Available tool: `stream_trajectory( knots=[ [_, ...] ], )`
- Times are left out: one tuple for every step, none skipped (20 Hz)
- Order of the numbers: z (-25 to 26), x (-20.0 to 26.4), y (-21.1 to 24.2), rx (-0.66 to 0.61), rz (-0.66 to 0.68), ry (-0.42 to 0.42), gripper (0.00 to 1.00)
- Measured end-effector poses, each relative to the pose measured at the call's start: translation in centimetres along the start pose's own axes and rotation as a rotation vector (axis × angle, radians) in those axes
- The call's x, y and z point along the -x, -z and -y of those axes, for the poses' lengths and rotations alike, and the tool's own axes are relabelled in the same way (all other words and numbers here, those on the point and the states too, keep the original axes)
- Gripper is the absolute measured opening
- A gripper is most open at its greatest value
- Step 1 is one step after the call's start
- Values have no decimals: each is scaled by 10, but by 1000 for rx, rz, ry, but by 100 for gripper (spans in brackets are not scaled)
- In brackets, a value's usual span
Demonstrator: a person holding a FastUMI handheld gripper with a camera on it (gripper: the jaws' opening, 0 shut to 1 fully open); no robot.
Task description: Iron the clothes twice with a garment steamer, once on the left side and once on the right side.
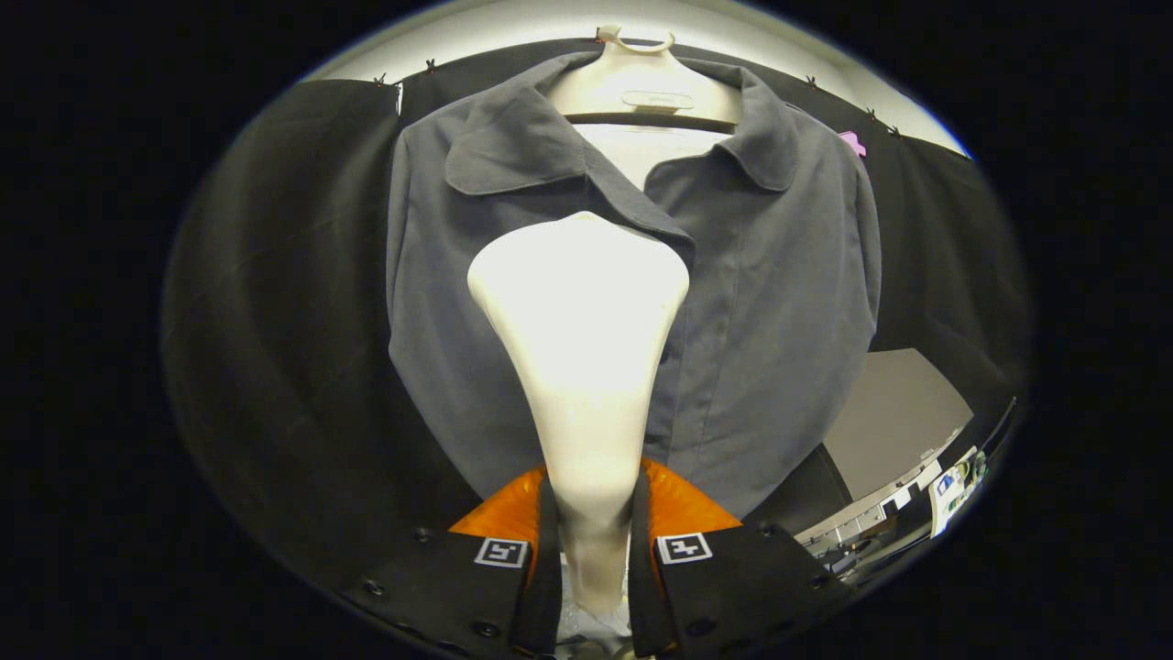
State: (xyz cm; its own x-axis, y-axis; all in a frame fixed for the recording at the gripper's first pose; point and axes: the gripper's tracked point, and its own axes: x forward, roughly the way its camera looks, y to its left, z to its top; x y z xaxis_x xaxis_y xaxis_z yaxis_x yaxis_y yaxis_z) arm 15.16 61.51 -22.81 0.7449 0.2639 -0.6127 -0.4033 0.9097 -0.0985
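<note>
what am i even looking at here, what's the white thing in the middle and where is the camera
The camera rides on a hand-held gripper and looks forward along its two fingers, seen at the bottom. A person carries this tool; there is no robot arm. The white thing is a garment steamer: its narrow handle sits between the fingers, which are closed on it from both sides, and its wide head points at the clothing. Just beyond hangs a grey collared shirt on a pale hanger, in front of the booth's black cloth wall.
</note>
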Motion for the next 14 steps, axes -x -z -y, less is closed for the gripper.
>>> stream_trajectory(
  knots=[
    [-1, -5, 2, 1, -6, 2, 37],
    [-2, -10, 4, 2, -13, 5, 37],
    [-3, -14, 8, 3, -24, 6, 37],
    [-3, -19, 12, 1, -31, 6, 37],
    [-2, -24, 15, -5, -36, 6, 37],
    [-2, -28, 19, -11, -41, 7, 37],
    [0, -33, 25, -17, -49, 8, 38],
    [1, -37, 30, -23, -59, 7, 38],
    [1, -44, 35, -26, -67, 7, 38],
    [0, -50, 41, -28, -74, 7, 38],
    [0, -51, 46, -27, -83, 6, 37],
    [-1, -55, 51, -24, -90, 3, 37],
    [-1, -56, 57, -22, -97, -1, 37],
    [-4, -59, 62, -18, -109, -6, 37]
  ],
)
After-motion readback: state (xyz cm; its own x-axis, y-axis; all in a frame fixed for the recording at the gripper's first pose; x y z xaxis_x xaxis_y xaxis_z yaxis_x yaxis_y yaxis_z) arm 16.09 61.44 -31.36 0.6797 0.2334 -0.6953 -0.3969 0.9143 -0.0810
